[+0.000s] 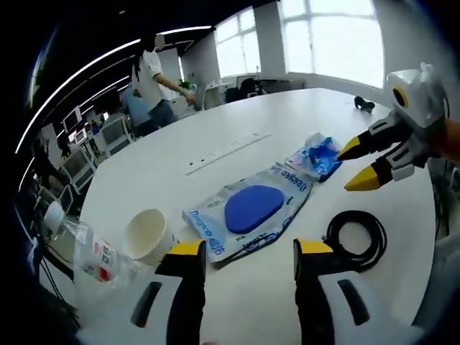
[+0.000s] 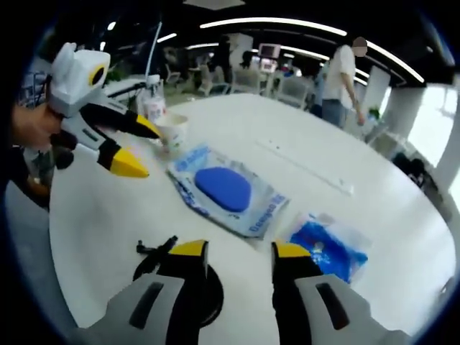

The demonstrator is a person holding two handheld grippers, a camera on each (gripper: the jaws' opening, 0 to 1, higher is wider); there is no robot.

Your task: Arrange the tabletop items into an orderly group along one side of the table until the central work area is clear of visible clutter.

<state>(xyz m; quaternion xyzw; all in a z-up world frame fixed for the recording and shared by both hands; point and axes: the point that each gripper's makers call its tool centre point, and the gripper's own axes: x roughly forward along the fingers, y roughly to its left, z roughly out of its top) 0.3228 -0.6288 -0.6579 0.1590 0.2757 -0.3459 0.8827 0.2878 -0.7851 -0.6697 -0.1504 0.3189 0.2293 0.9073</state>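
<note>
A clear package with a blue oval pad (image 1: 251, 212) (image 2: 226, 188) lies mid-table. Beside it are a small blue packet (image 1: 320, 154) (image 2: 327, 244), a white paper cup (image 1: 149, 233) (image 2: 171, 133), a plastic bottle (image 1: 93, 255) (image 2: 152, 104) and a coiled black cable (image 1: 357, 237) (image 2: 154, 255). My left gripper (image 1: 250, 251) (image 2: 140, 147) is open, hovering near the cup and the package's end. My right gripper (image 2: 239, 251) (image 1: 359, 164) is open with nothing between its jaws, above the cable and close to the blue packet.
A white power strip (image 1: 226, 152) (image 2: 305, 167) lies across the white table (image 1: 215, 115) further in. A small black object (image 1: 364, 104) sits near the far edge. A person (image 1: 154, 79) (image 2: 338, 79) stands beyond the table among office chairs and desks.
</note>
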